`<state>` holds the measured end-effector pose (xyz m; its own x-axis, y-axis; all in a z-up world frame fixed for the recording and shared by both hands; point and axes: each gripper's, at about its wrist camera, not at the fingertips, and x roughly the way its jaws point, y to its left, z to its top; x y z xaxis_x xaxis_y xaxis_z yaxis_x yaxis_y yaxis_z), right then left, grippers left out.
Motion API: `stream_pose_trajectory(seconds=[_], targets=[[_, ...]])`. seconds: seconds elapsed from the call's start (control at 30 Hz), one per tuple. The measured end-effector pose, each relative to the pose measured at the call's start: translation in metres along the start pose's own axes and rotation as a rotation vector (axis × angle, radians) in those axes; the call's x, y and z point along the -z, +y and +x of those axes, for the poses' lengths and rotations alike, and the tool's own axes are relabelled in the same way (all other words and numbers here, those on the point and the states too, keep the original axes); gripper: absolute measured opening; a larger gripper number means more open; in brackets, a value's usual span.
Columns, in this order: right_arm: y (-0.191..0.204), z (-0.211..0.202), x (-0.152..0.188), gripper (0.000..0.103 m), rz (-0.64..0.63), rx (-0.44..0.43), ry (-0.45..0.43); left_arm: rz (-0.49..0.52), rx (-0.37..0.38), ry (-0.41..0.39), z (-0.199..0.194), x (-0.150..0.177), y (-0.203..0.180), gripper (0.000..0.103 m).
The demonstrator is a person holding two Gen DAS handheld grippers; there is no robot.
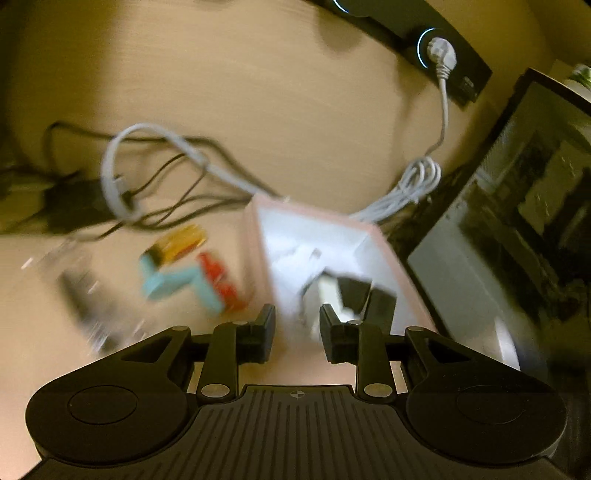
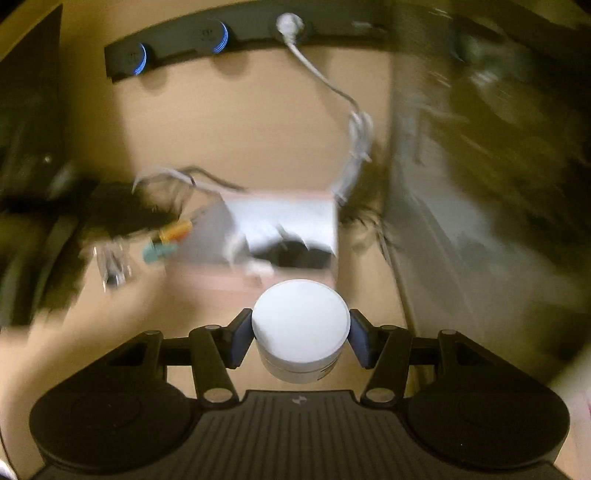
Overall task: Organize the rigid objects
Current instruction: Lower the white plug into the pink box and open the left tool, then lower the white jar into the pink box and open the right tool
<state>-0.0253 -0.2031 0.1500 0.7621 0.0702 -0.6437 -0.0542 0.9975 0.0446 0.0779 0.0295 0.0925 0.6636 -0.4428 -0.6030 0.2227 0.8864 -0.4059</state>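
Observation:
A pink box [image 1: 384, 251] with a white inside stands on the tan table, and white and black items [image 1: 343, 288] lie in it. My left gripper [image 1: 297, 314] hovers at the box's near left wall, its jaws a little apart with nothing pressed between them. Left of the box lie a teal piece [image 1: 173, 282], a red piece [image 1: 218, 273] and a yellow one [image 1: 184, 243], all blurred. In the right wrist view my right gripper [image 2: 301, 321] is shut on a white round jar [image 2: 301, 314], held just short of the pink box [image 2: 221, 280].
A tangle of white and black cables [image 1: 155, 177] and a dark adapter [image 1: 70, 206] lie at the left. A black power strip [image 1: 399, 22] with blue-lit rings and a white plug [image 1: 441, 51] runs along the back. A dark framed panel [image 1: 517, 206] stands at the right.

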Motion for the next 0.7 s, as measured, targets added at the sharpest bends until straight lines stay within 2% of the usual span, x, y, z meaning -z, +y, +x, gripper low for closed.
stream_pose_trajectory(seconds=[0.17,0.27,0.4,0.5,0.57,0.7], targets=[[0.006,0.083,-0.071,0.054,0.079,-0.080,0.002,0.030,-0.050,0.020,-0.041,0.048,0.006,0.029],[0.019,0.144,-0.096,0.054,0.097,-0.071,0.034,0.040,-0.094,0.045,-0.060,0.068,0.016,0.029],[0.045,0.212,-0.108,0.054,0.020,-0.021,0.100,0.019,-0.195,0.050,-0.082,0.083,0.038,0.029],[0.046,0.247,-0.112,0.054,0.040,0.005,0.175,-0.050,-0.256,0.034,-0.099,0.088,0.060,0.029],[0.042,0.266,-0.109,0.054,0.052,0.032,0.234,-0.086,-0.293,0.034,-0.106,0.092,0.071,0.029],[0.042,0.273,-0.100,0.054,0.046,0.045,0.253,-0.139,-0.335,0.051,-0.108,0.096,0.087,0.029]])
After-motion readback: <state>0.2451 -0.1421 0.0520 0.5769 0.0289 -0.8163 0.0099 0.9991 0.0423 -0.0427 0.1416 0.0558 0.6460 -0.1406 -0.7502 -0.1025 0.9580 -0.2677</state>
